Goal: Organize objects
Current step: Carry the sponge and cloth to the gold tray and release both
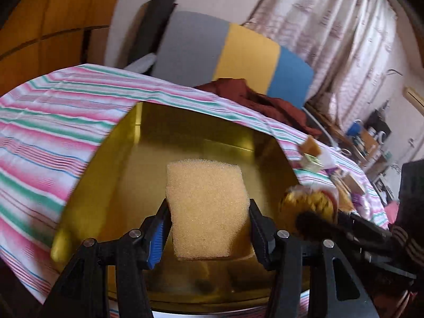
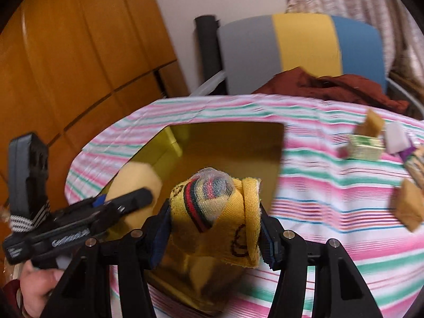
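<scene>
Left gripper (image 1: 209, 212) jaws pinch yellow sponge (image 1: 208, 206) over gold box (image 1: 127, 159); right gripper (image 2: 214, 220) jaws pinch yellow sock bundle (image 2: 217, 212), box at 12 o'clock.

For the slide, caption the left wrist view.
Left tool holds a yellow sponge over the gold box.

Striped pink-green-white cloth (image 2: 331, 193) covers the table across mid frame. Behind it, upper centre, a chair back (image 2: 304, 45) in grey, yellow and blue panels, with a dark red garment (image 2: 331, 84) bunched at its base. Wooden cabinet (image 2: 79, 53) upper left. Patterned curtain (image 1: 331, 26) upper right (blurred). Cluttered desk (image 1: 371, 137) far right, details unclear.
</scene>
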The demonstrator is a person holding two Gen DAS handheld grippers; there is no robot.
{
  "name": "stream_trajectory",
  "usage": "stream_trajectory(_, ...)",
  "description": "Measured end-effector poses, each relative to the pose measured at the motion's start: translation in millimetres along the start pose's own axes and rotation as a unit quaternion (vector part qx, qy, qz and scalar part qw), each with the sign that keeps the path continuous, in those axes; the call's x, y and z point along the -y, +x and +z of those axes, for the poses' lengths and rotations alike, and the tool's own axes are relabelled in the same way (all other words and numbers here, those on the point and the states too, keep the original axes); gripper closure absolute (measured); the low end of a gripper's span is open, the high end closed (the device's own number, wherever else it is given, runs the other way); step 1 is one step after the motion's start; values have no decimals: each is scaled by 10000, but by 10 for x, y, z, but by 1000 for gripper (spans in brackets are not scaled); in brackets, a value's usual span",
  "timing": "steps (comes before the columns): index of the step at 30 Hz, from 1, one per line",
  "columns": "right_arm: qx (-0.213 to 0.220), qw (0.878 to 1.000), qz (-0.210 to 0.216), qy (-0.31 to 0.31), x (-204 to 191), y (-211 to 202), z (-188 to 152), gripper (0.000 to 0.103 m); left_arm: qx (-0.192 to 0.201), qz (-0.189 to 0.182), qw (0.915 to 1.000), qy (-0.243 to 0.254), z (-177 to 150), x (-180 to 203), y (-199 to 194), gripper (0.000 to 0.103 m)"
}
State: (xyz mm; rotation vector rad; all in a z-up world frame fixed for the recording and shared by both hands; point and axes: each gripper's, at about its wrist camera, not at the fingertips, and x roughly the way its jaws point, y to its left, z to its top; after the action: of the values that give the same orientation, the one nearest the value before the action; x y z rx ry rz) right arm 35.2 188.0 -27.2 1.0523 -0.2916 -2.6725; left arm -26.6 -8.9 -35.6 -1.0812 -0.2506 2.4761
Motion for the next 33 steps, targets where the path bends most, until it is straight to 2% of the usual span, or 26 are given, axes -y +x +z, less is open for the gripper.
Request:
stream_trajectory(2, -148, 9998, 99, -41, -99, 131, 4, 41, 19, 131, 9998, -115, 10, -138, -7, 48)
stream_trajectory(4, -267, 9993, 246, -113, -200, 226, -18, 30, -43, 188, 9996, -196, 11, -220, 8, 47)
stream_trajectory(5, -271, 9991, 288, -148, -238, 228, -41, 18, -79, 207, 9995, -235, 10, -253, 21, 47)
stream_trajectory(6, -201, 9992, 277, -189, -274, 212, -63, 10, -113, 225, 9993, -279, 5, -280, 28, 47)
stream_trajectory(10, 26, 9993, 147, -345, -296, 108, -95, 10, -114, 359, 9982, -472, 21, -347, 19, 41)
stream_trajectory(12, 143, 9995, 71, -257, -237, 48, -95, 8, -32, 436, 9978, -500, 36, -364, -20, 39)
stream_trajectory(16, 307, 9995, -9, 28, -108, -41, -91, 6, 171, 580, 9968, -523, 71, -369, -104, 27)
stream_trajectory(23, 474, 9984, -112, 290, 51, -157, -87, 6, 512, 626, 9959, -414, 118, -247, -261, 25)
stream_trajectory(33, 532, 9970, -263, 489, 186, -248, -119, 5, 576, 442, 9971, -243, 83, -8, -298, 25)
